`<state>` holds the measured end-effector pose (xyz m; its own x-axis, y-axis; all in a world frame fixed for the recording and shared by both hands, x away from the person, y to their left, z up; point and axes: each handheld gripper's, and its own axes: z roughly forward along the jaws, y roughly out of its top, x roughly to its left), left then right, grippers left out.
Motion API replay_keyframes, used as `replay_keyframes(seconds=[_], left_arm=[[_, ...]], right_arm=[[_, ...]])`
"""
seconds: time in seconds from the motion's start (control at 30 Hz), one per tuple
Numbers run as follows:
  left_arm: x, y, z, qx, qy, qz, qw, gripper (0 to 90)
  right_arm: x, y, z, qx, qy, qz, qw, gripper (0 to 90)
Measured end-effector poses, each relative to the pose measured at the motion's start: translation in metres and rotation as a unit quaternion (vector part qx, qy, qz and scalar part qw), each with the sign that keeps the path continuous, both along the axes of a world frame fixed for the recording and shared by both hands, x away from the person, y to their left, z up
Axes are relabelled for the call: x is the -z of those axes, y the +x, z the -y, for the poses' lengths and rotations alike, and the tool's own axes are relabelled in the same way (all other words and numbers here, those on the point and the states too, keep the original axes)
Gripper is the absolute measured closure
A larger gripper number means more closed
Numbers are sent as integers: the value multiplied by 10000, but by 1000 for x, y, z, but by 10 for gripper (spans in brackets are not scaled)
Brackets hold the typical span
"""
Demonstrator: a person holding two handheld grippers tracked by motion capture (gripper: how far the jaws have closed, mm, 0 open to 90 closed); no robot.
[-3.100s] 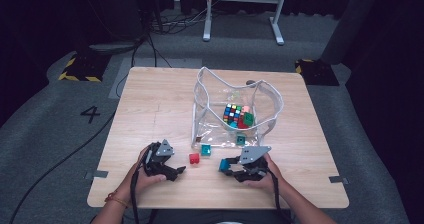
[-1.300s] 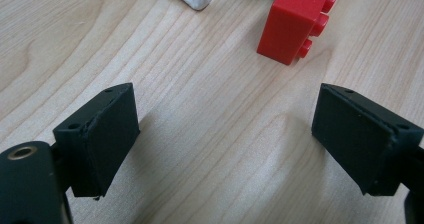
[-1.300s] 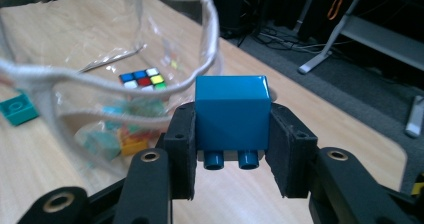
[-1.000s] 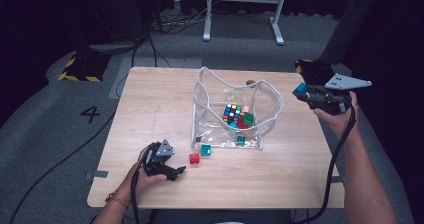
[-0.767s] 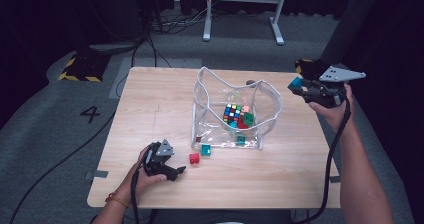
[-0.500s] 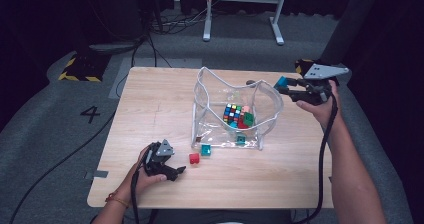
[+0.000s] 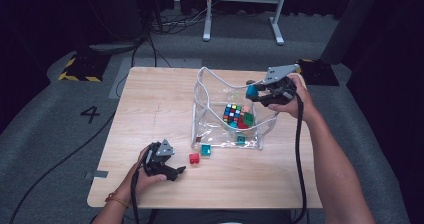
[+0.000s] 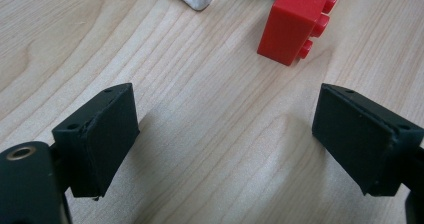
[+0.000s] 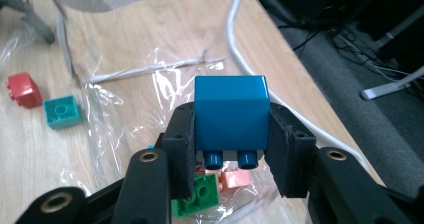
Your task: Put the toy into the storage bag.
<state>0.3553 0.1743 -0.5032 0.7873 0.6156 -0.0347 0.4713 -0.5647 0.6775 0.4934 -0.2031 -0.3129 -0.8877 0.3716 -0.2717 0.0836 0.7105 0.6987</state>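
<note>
My right gripper (image 7: pixel 253 91) is shut on a blue brick (image 9: pixel 230 117) and holds it over the right rim of a clear plastic bag (image 7: pixel 215 101); the same gripper (image 9: pixel 230 149) has its pads on the brick's two sides, studs toward the camera. Inside the bag lie a colourful puzzle cube (image 7: pixel 232 113) and green (image 9: pixel 197 196) and pink (image 9: pixel 232 179) bricks. My left gripper (image 7: pixel 177 171) rests open on the table at the front left, its jaws (image 8: pixel 225 139) wide with nothing between them. A red brick (image 8: pixel 295 21) lies just beyond it.
A red brick (image 7: pixel 194 158) and a teal brick (image 7: pixel 205 149) lie on the wooden table (image 7: pixel 150 104) in front of the bag. Another teal brick (image 7: pixel 240 140) sits at the bag's front edge. Dark floor and cables surround the table.
My right hand has carried the blue brick leftward from beyond the table's right edge to above the bag's right rim. The left gripper has stayed put.
</note>
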Motion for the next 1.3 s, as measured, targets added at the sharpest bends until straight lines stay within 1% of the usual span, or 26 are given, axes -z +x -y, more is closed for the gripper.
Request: replay_keyframes(seconds=[0.1, 0.17, 0.2, 0.27, 0.3, 0.33, 0.43, 0.47, 0.5, 0.53, 0.57, 0.63, 0.73, 0.83, 0.87, 0.97, 1.0, 1.03, 1.13, 1.2, 1.3], left_arm=[[0, 0, 0, 14, 20, 3, 10000, 113], [0, 0, 0, 13, 16, 1, 10000, 113], [0, 0, 0, 1, -2, -2, 10000, 113], [0, 0, 0, 1, -2, 2, 10000, 113], [0, 0, 0, 4, -4, -3, 10000, 114], [0, 0, 0, 3, -2, -2, 10000, 113], [0, 0, 0, 1, 1, 0, 10000, 113], [0, 0, 0, 3, -2, -2, 10000, 114], [0, 0, 0, 4, 0, -2, 10000, 113], [0, 0, 0, 1, 2, 0, 10000, 113], [0, 0, 0, 3, -1, -2, 10000, 113], [0, 0, 0, -1, 1, 0, 10000, 113], [0, 0, 0, 2, -2, -3, 10000, 113], [0, 0, 0, 2, 1, -1, 10000, 113], [0, 0, 0, 3, 0, -2, 10000, 114], [0, 0, 0, 3, -1, -1, 10000, 114], [0, 0, 0, 1, -1, 0, 10000, 114], [0, 0, 0, 4, -1, -2, 10000, 113], [0, 0, 0, 6, 0, 3, 10000, 113], [0, 0, 0, 1, 1, -1, 10000, 114], [0, 0, 0, 6, -1, 2, 10000, 113]], right_arm=[[2, 4, -13, -77, -241, -53, 9997, 591], [4, 9, -21, -192, -428, -125, 9988, 591], [6, 10, -24, -208, -455, -164, 9986, 591], [9, 14, -31, -337, -601, -254, 9973, 590], [11, 15, -36, -348, -718, -297, 9964, 590], [12, 16, -38, -373, -784, -304, 9958, 590], [16, 18, -47, -365, -948, -396, 9940, 590], [17, 20, -49, -416, -994, -377, 9935, 590], [18, 21, -52, -384, -1028, -449, 9929, 590], [19, 22, -53, -418, -1045, -445, 9927, 590], [20, 23, -55, -418, -1089, -492, 9920, 590], [23, 25, -59, -443, -1265, -522, 9896, 590], [29, 29, -61, -455, -1338, -568, 9883, 590], [32, 31, -58, -380, -1464, -610, 9866, 590], [32, 31, -57, -394, -1483, -616, 9862, 590], [33, 32, -48, -322, -1694, -687, 9826, 590], [33, 32, -45, -245, -1756, -726, 9815, 590], [31, 33, -40, -198, -1795, -720, 9809, 590], [28, 33, -26, -62, -1953, -806, 9774, 589], [27, 33, -14, 52, -1914, -904, 9773, 580], [26, 32, 2, 218, -1805, -952, 9787, 497]])
